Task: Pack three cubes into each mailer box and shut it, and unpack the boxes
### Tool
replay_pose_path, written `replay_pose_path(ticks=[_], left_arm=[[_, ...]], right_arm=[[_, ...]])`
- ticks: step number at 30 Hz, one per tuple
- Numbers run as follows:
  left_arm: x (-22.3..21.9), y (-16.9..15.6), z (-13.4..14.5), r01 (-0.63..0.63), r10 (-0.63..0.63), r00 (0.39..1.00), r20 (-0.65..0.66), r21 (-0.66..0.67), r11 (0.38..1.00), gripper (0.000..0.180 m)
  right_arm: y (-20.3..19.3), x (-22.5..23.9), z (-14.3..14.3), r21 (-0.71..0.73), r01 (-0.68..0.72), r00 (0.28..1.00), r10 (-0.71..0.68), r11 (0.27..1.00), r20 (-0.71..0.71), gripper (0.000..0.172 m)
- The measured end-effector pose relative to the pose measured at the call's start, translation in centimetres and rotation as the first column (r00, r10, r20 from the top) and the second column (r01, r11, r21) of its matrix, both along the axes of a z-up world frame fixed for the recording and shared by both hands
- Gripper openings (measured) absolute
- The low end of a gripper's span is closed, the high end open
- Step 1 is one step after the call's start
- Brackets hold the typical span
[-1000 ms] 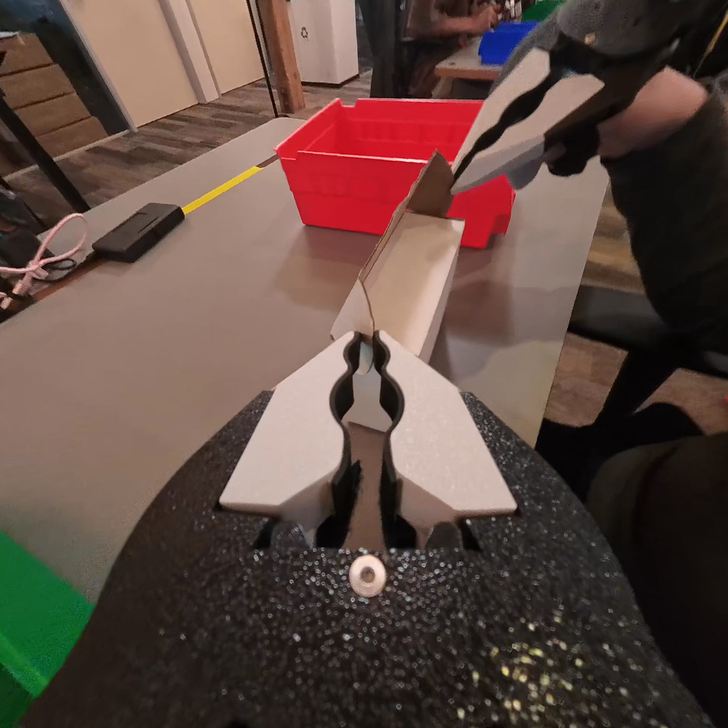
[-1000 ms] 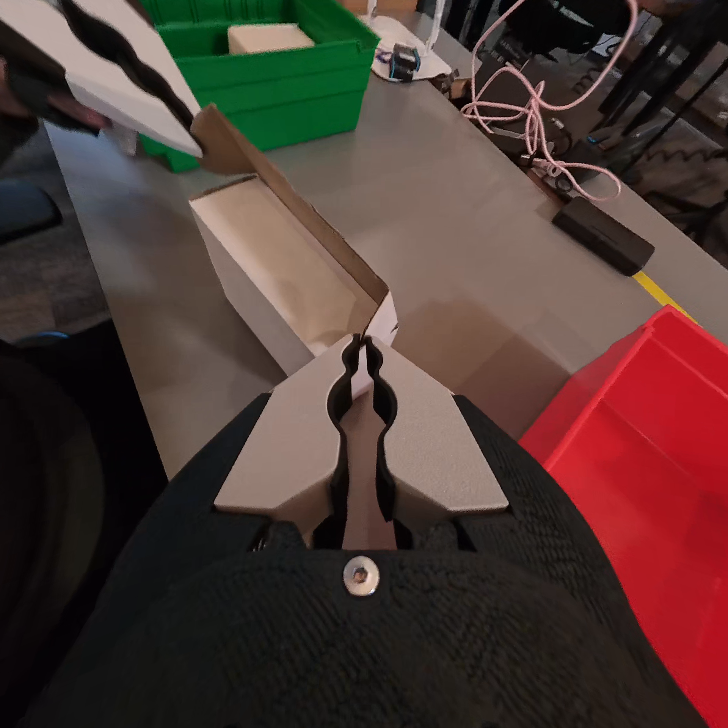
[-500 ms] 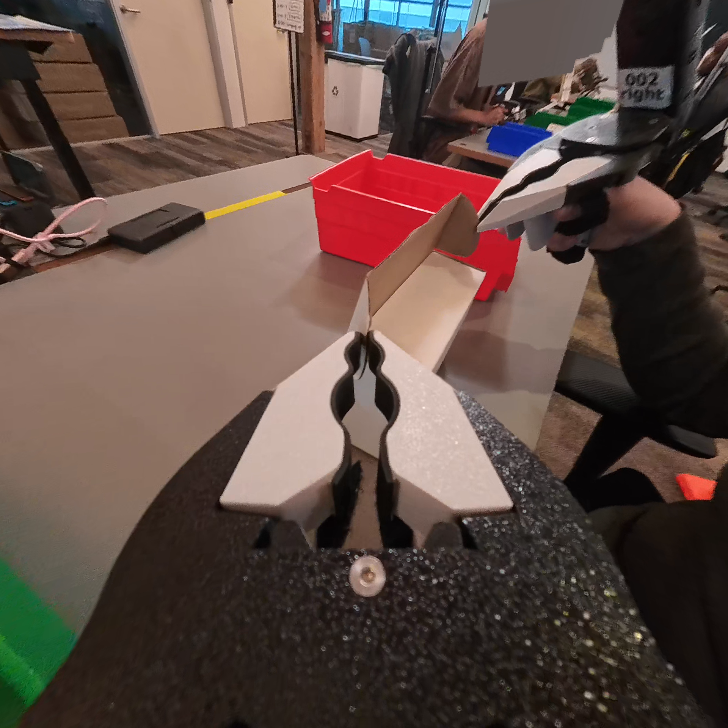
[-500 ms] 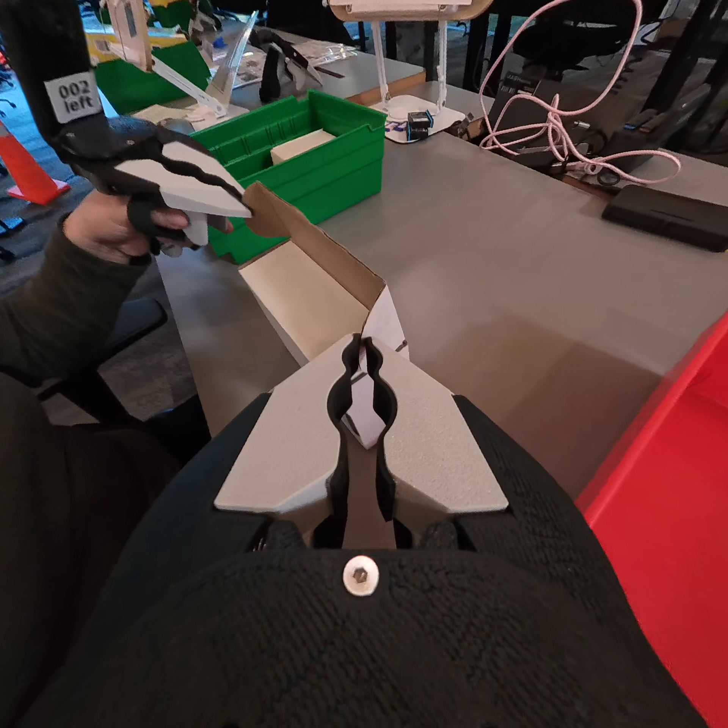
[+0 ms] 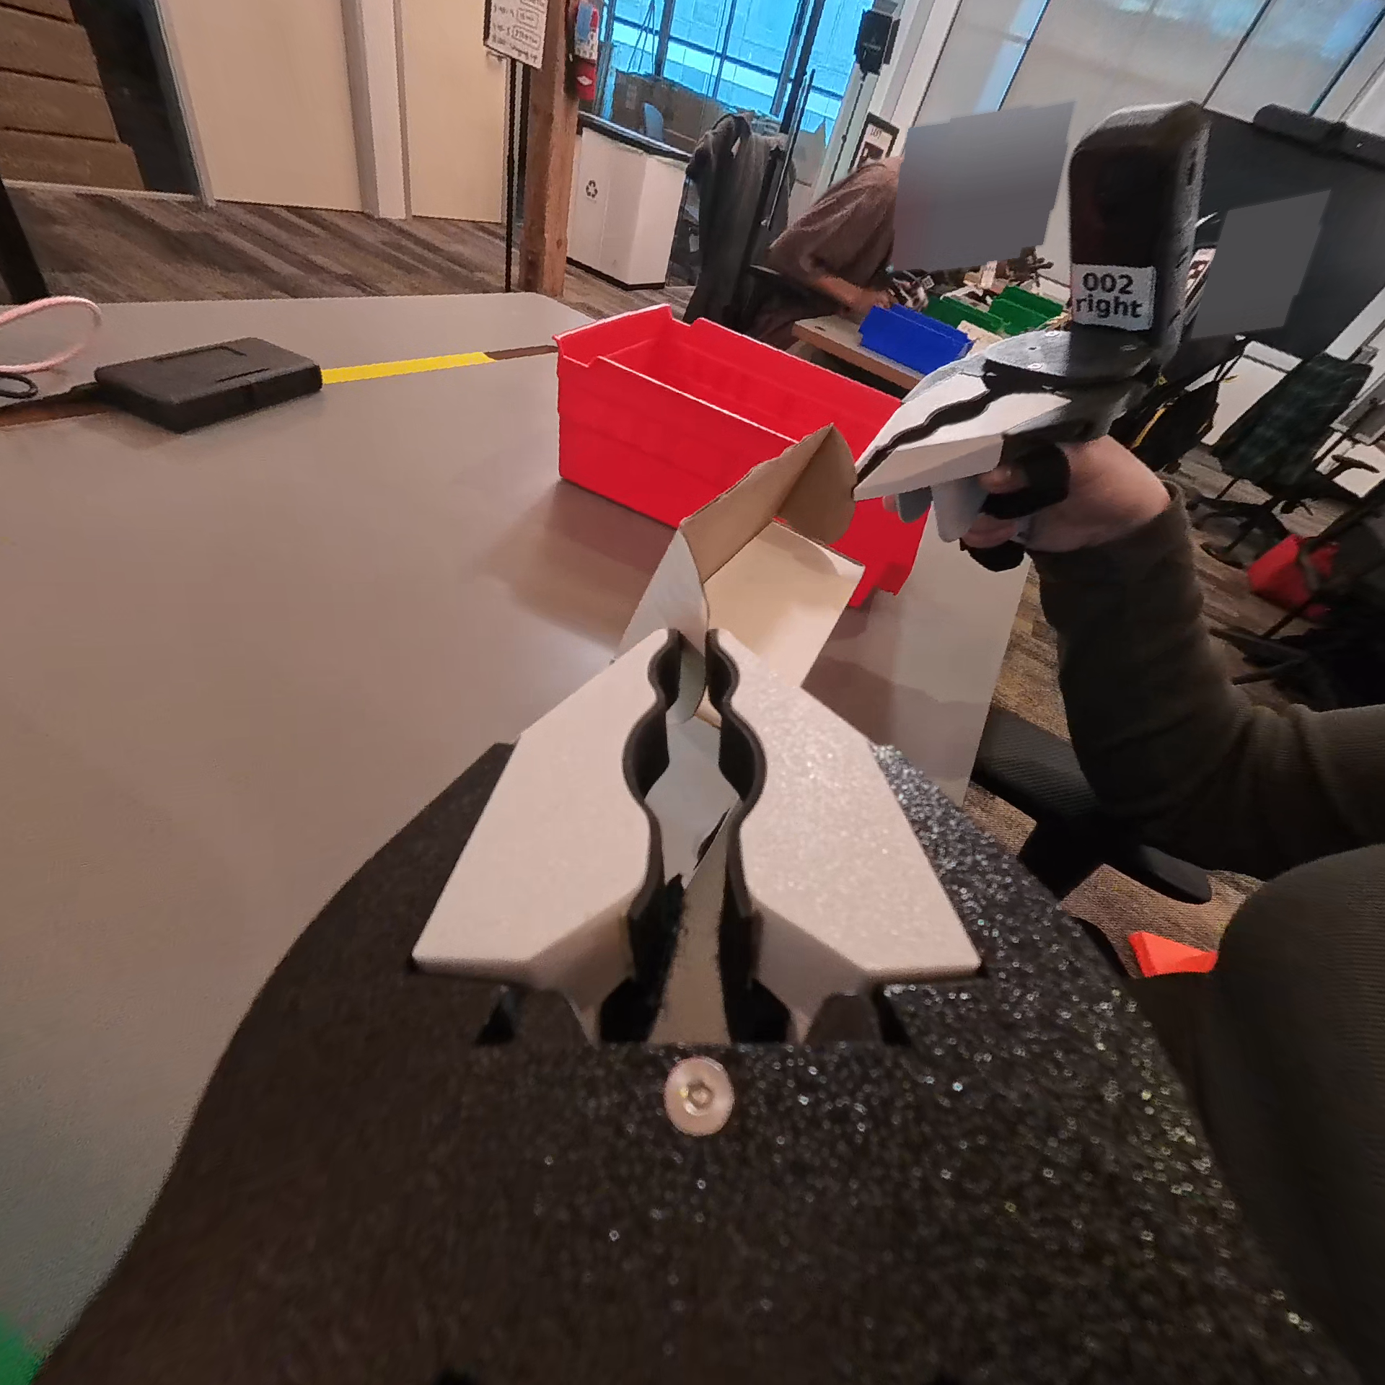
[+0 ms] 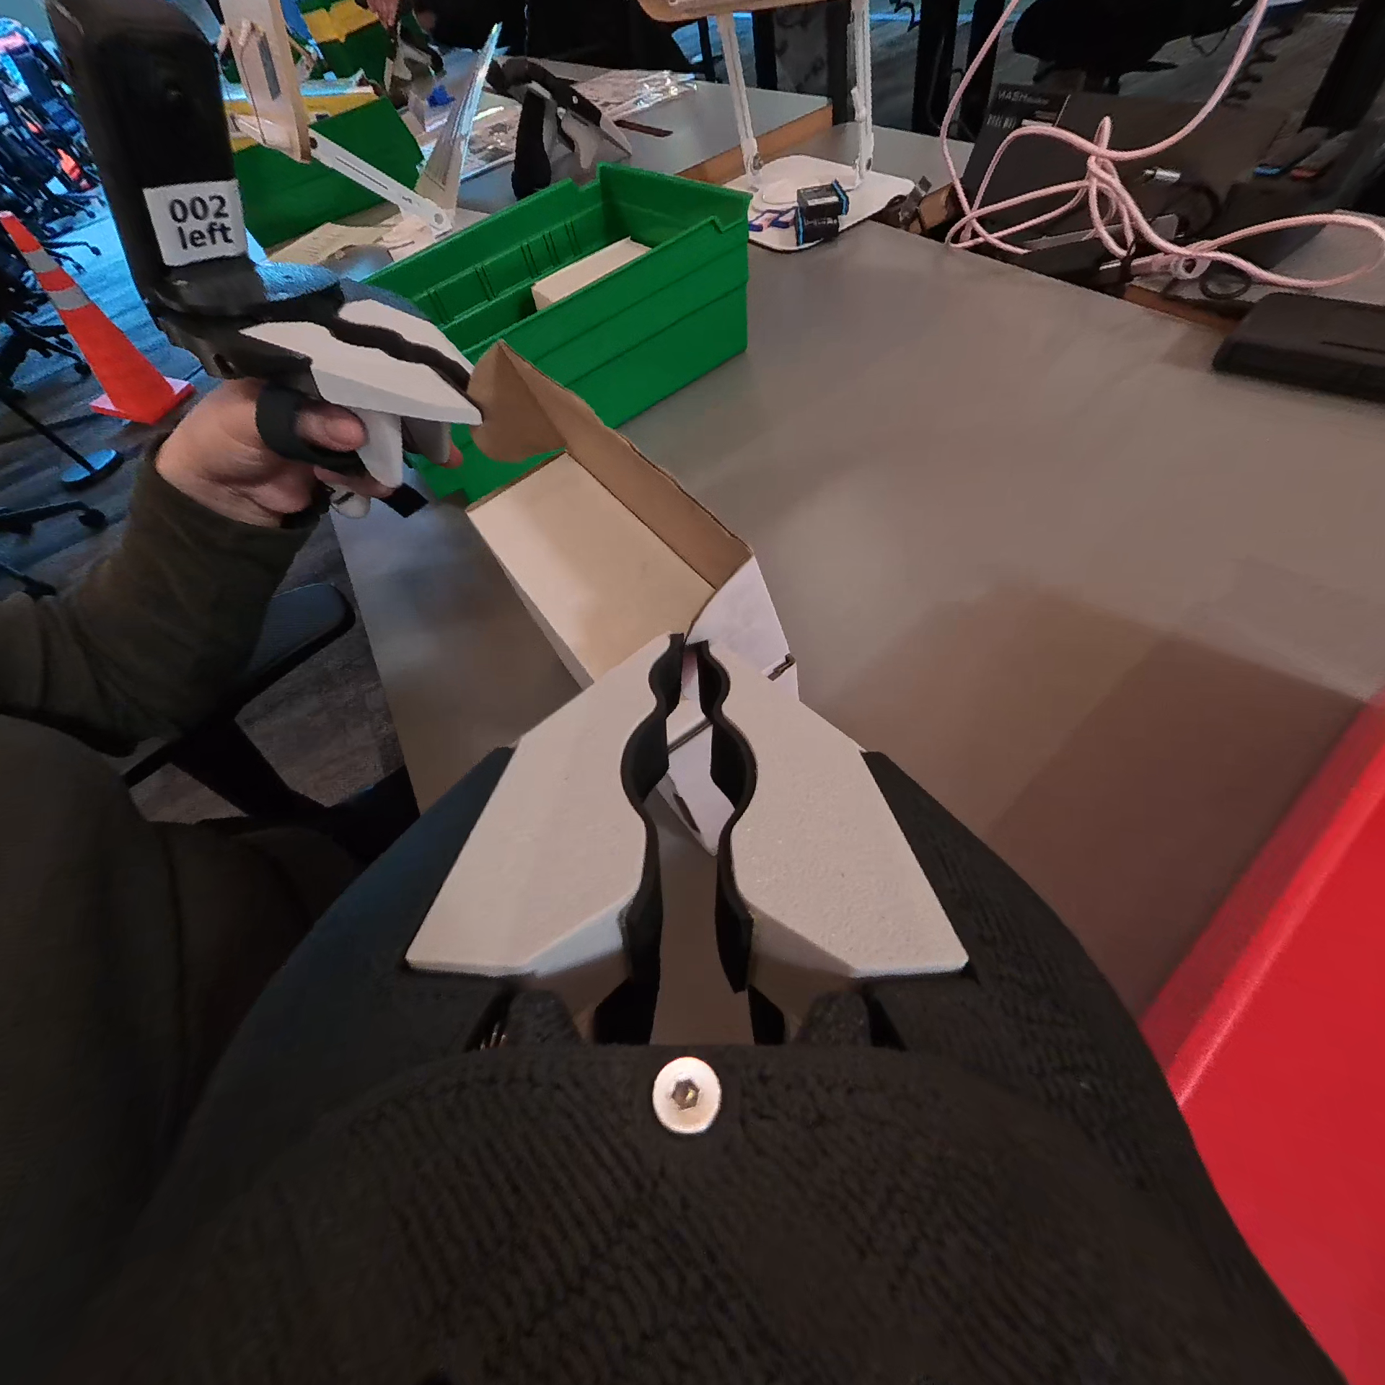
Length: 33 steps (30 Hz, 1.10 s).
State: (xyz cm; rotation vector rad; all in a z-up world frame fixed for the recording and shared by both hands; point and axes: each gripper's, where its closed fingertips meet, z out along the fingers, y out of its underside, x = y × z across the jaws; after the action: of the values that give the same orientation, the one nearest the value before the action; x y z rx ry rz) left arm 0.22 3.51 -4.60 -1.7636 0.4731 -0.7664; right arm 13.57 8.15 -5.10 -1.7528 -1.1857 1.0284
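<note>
Both your grippers are clamped on the same white mailer box (image 5: pixel 757 599), one at each end of its lid.

Left gripper (image 5: pixel 693 644): jaws nearly closed, pinching the lid's side flap (image 5: pixel 686 659) at centre frame of the left wrist view. The thin card sits between the two black pads and they press on it.

Right gripper (image 6: pixel 689 648): jaws nearly closed on the lid flap at the other end of the box, centre frame of the right wrist view. In the left wrist view you see this same gripper at upper right, tips biting the brown tab (image 5: pixel 821 491) of the lid.

The box is open, lid raised and tilted, brown inside face showing. The box body hangs below the lid, over the near edge of the grey table (image 5: pixel 300 599). Can't tell whether its base touches the table. Can't see any contents from either angle.

Red bin (image 5: pixel 674 420) sits just behind the box in the left wrist view. Green bin (image 6: pixel 637 300) is at upper centre of the right wrist view, a white box (image 6: pixel 592 273) inside it. Black flat case (image 5: pixel 206 382) at upper left of the left wrist view, pink cable (image 6: pixel 1109 187) at upper right of the right wrist view.
</note>
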Motion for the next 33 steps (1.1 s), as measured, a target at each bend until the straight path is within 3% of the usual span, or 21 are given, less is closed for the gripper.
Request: replay_pose_path(ticks=[7,33], left_arm=[[0.5,-0.1,-0.2,0.018,-0.018,0.999,0.034,-0.023,1.0,0.006],[0.5,-0.5,-1.5,0.003,-0.008,0.992,-0.127,-0.047,0.999,0.005]], right_arm=[[-0.1,-0.2,-0.2,0.075,-0.004,0.999,0.001,0.997,0.042,0.002],[-1.1,0.3,-0.8,0.152,-0.074,0.99,0.054,0.986,0.134,0.001]])
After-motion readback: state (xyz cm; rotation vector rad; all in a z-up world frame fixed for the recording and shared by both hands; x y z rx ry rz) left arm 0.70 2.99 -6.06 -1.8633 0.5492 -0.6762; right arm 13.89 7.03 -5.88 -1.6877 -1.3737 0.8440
